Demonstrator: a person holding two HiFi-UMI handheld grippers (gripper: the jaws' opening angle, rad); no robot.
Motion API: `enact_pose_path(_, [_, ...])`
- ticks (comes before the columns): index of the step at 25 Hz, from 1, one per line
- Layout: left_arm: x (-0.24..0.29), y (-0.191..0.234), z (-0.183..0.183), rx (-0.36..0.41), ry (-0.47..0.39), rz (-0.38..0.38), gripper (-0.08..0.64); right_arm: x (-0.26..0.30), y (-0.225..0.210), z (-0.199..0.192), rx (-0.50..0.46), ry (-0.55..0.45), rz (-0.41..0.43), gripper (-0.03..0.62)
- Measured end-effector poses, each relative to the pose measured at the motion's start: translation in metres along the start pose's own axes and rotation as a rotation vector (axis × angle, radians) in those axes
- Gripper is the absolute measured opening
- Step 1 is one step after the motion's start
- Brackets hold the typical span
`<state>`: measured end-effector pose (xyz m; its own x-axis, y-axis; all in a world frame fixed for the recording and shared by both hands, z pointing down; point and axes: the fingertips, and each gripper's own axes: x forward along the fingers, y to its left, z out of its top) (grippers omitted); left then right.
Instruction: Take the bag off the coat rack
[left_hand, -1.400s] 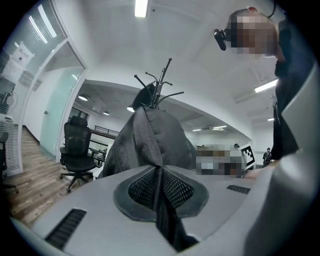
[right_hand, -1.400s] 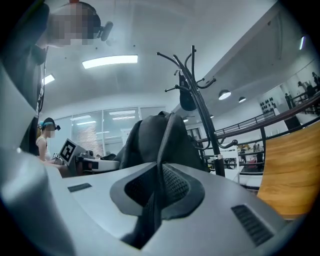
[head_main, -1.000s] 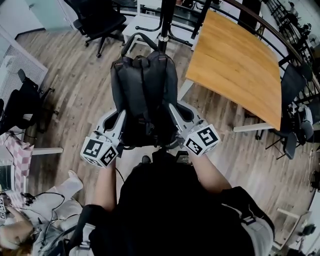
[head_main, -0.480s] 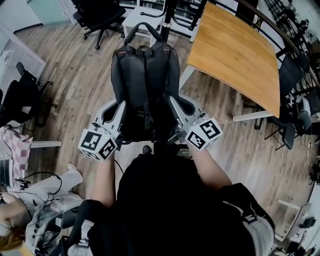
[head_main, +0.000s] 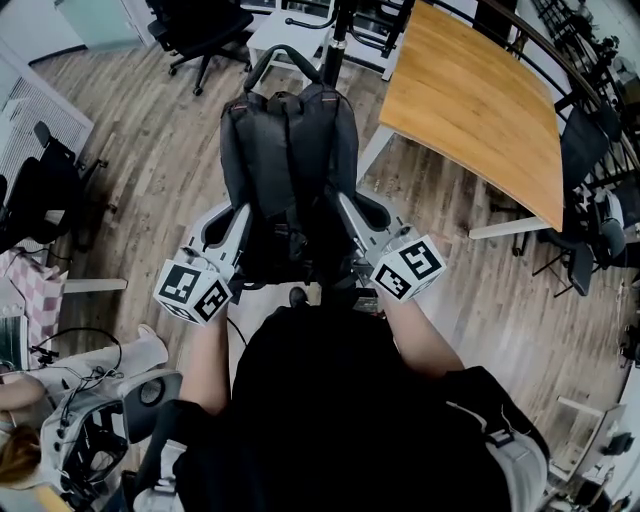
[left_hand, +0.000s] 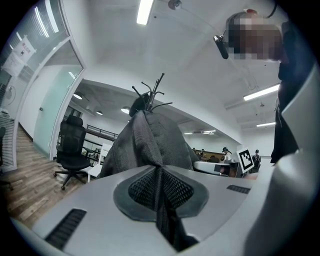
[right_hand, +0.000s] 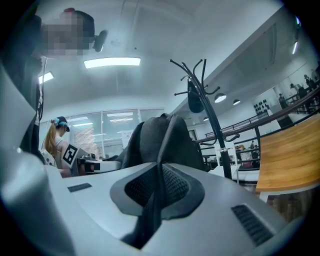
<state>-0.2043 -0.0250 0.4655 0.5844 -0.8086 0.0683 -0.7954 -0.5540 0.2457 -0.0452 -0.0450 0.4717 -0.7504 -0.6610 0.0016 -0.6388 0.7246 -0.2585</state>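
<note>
My left gripper (head_main: 240, 225) pinches nearly closed on a fold of the backpack (head_main: 288, 150). My right gripper (head_main: 345, 215) clamps its other side, so it hangs evenly between them, apparently clear of the coat rack (right_hand: 219, 145) behind.

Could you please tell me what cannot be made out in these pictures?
Head view: coat rack hooks, cut off by the top edge.
Left gripper view: the rack's pole, hidden behind the backpack.
Right gripper view: dark item hanging on the rack, too small to identify.
</note>
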Motion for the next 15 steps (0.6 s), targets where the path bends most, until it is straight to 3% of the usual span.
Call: enact_pose_path(15, [-0.0075,0.0003,-0.0034,0.020,0.037,0.024,0.038,0.0001,0.0055,-0.0050,0.010,0.043,-0.011,0.044])
